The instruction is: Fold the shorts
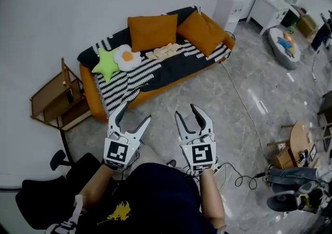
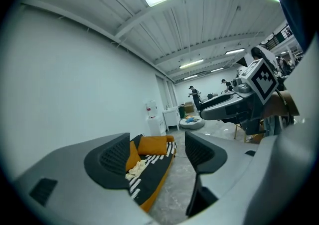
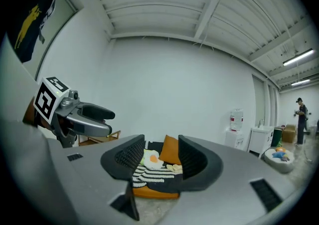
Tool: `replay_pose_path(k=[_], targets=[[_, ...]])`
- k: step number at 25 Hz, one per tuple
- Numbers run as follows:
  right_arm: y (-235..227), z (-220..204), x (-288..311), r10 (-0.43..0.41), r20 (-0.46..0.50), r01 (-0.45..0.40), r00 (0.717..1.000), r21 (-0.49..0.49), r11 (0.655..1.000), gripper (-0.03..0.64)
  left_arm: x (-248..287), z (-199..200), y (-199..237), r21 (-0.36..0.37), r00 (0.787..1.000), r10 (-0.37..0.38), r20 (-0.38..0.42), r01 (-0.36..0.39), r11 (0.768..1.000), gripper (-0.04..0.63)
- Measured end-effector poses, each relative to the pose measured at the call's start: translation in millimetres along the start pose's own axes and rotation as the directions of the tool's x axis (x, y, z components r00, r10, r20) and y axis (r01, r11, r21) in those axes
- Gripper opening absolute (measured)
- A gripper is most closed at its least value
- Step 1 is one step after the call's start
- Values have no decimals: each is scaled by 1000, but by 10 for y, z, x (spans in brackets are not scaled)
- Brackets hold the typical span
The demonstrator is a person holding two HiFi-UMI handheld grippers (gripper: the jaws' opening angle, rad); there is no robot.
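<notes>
Grippers sit side by side, low in front of the person, both pointing toward the sofa (image 1: 155, 74). The left gripper (image 1: 136, 112) has its jaws well apart with nothing between them; its own view shows only the sofa far beyond the gap. The right gripper (image 1: 185, 110), just beside it, has its jaws parted more narrowly and is likewise empty. Grey floor (image 1: 207, 93) lies between the grippers and the sofa. The shorts (image 1: 165, 50), a pale crumpled heap, lie on the sofa seat well ahead of both grippers. Just behind the shorts lean two orange cushions (image 1: 152, 31). To the left of the shorts, ahead of the left gripper, lie an egg pillow (image 1: 127, 57) and a green star pillow (image 1: 106, 63). Farther left of the left gripper, past the sofa's end, stands a wooden shelf (image 1: 57, 100). Far ahead and to the right of the right gripper, beyond the sofa's other end, stands a water dispenser (image 1: 228, 4).
</notes>
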State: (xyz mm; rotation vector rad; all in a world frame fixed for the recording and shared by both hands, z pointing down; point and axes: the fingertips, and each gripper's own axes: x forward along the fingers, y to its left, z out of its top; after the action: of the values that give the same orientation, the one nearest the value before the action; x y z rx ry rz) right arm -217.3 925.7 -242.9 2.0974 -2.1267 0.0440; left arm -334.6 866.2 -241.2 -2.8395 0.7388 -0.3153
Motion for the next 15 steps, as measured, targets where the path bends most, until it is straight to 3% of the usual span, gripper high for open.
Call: replay_pose_path(k=[2, 8, 11, 15], targets=[[-23, -25, 35, -3, -2, 3, 1000, 20, 1000, 310, 18, -2, 25, -19, 1000, -2, 14, 3, 1000, 361], [-150, -48, 192, -45, 54, 41, 998, 73, 997, 584, 96, -334, 270, -29, 997, 19, -74, -22, 999, 387], [-191, -302, 256, -66, 28, 64, 997, 79, 995, 598, 149, -524, 362, -29, 995, 15, -97, -18, 999, 399], [-268, -754, 348, -96, -87, 108, 992, 143, 984, 598, 358, -750, 538, -50, 990, -8, -137, 1, 999, 484]])
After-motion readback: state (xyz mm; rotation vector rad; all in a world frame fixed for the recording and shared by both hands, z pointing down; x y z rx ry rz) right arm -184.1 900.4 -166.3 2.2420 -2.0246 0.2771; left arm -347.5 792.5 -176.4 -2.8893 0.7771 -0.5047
